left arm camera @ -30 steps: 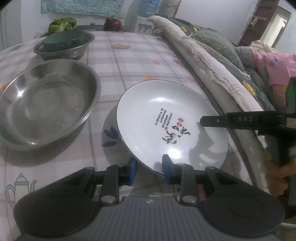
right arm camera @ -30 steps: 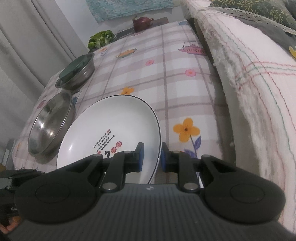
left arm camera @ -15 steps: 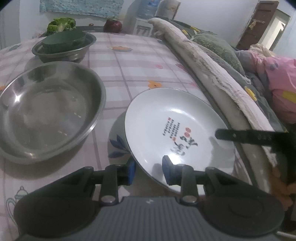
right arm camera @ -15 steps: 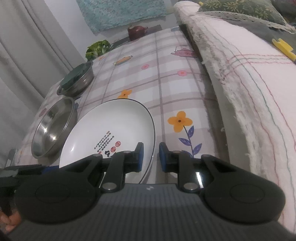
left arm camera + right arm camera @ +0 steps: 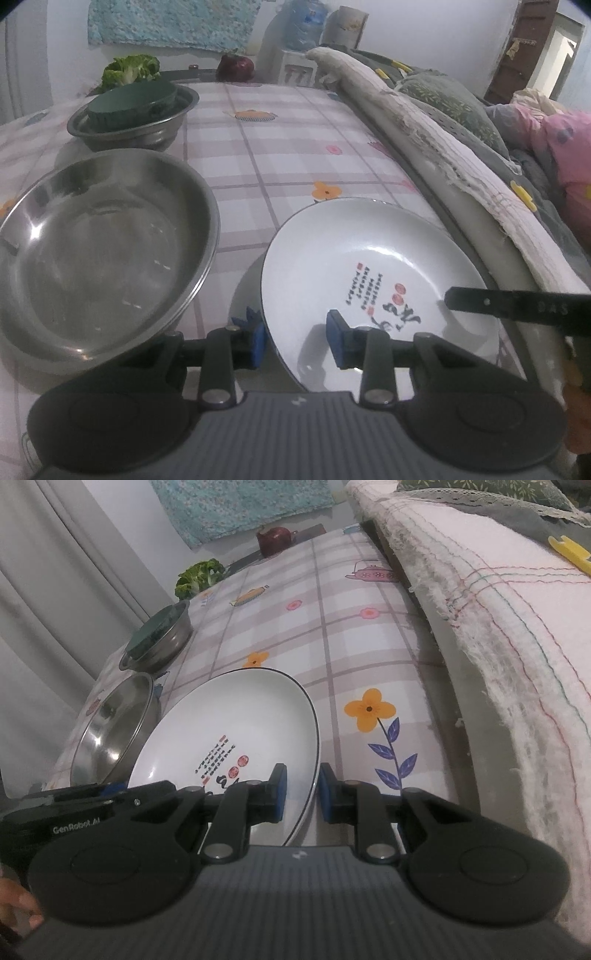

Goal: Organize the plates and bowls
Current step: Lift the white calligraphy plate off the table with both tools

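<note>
A white plate [image 5: 369, 258] with red and black writing hangs tilted just above the checked tablecloth [image 5: 258, 155]. My right gripper [image 5: 301, 794] is shut on the plate's [image 5: 240, 720] right rim, and one of its fingers [image 5: 480, 301] reaches in over the plate in the left wrist view. My left gripper [image 5: 297, 341] straddles the near left rim. Its jaws are opening and the inner pad stands off the plate's face. Left of the plate lies a large steel bowl [image 5: 103, 251]. A smaller steel bowl [image 5: 133, 118] farther back holds a dark green dish.
Folded blankets and pillows [image 5: 443, 147] run along the table's right edge. A bunch of greens [image 5: 129, 70] and a dark red round thing [image 5: 235, 66] sit at the far end. Curtains [image 5: 55, 609] hang behind the left side.
The left gripper's jaws have widened a little around the plate's rim. The left view has come closer to the large steel bowl, and the plate now sits farther right in it.
</note>
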